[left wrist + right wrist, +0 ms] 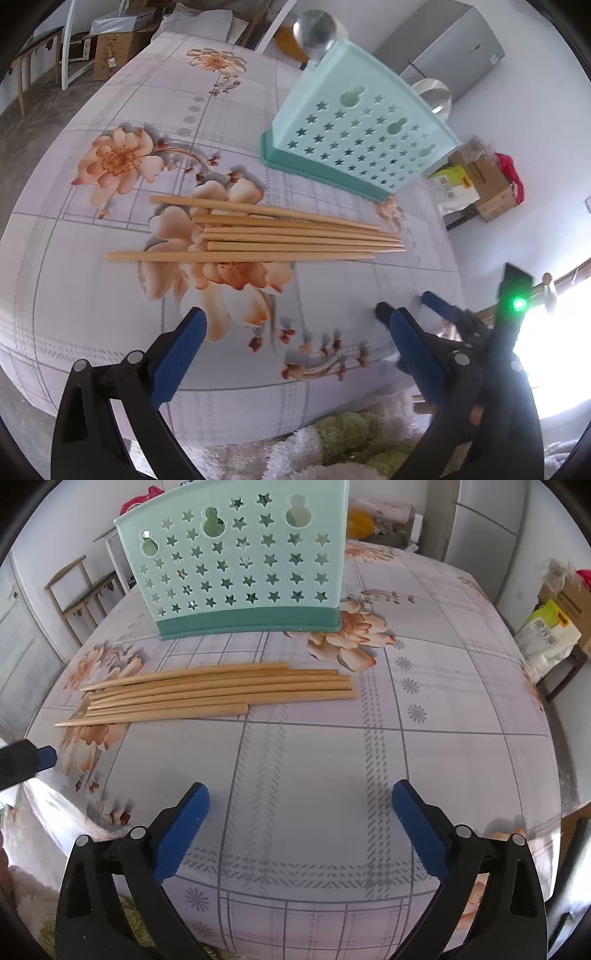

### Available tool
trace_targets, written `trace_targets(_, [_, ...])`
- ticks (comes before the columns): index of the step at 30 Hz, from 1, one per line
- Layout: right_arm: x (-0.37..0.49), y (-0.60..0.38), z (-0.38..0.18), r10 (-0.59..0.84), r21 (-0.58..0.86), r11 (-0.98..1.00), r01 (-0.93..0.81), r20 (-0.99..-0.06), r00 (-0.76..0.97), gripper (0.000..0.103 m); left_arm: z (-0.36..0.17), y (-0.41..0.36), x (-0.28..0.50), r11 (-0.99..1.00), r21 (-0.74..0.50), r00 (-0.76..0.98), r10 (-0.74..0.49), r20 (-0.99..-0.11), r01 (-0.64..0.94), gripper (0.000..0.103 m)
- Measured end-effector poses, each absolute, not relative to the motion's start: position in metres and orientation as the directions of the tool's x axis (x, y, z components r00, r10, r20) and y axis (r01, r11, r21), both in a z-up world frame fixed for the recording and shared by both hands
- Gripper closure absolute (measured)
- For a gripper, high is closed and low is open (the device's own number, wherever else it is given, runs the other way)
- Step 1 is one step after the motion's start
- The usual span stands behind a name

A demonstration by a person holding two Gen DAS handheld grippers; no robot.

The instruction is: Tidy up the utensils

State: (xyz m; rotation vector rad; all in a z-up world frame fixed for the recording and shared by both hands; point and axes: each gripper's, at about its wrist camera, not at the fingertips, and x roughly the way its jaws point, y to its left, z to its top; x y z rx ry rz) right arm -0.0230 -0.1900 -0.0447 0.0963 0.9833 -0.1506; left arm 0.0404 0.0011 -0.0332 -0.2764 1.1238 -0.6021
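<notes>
Several wooden chopsticks [258, 236] lie side by side on the flowered tablecloth; they also show in the right wrist view [221, 690]. A mint-green utensil holder [354, 136] with star holes stands upright beyond them, and it shows in the right wrist view [240, 565] too, with spoon bowls [316, 31] sticking out of its top. My left gripper [291, 325] is open and empty, above the table's near edge, short of the chopsticks. My right gripper [299, 805] is open and empty over bare cloth. The right gripper's fingers [439, 306] show at the left view's right side.
The table [443, 720] is round with a floral cloth. Cardboard boxes [491, 195] and bags stand beyond its far side, wooden chairs [81, 594] to the left. A fluffy garment [351, 435] is at the near edge.
</notes>
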Motion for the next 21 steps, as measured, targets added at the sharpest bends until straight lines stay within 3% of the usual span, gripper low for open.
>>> trace_targets(7, [-0.025, -0.188, -0.047, -0.087, 0.006, 0.987, 0.163, -0.828, 0.554, 0.008, -0.007, -0.004, 0.044, 0.802, -0.438, 0.38, -0.585, -0.717, 0.407, 0.006])
trace_targets(15, [-0.032, -0.196, -0.042, -0.026, 0.073, 0.986, 0.15, -0.822, 0.569, 0.008, 0.004, -0.022, 0.048, 0.811, -0.147, 0.506, -0.483, -0.714, 0.567, 0.006])
trace_targets(21, [-0.036, -0.233, -0.025, 0.058, 0.246, 0.943, 0.226, -0.787, 0.614, 0.009, -0.007, -0.042, 0.036, 0.729, -0.042, 0.474, -0.486, -0.734, 0.683, 0.03])
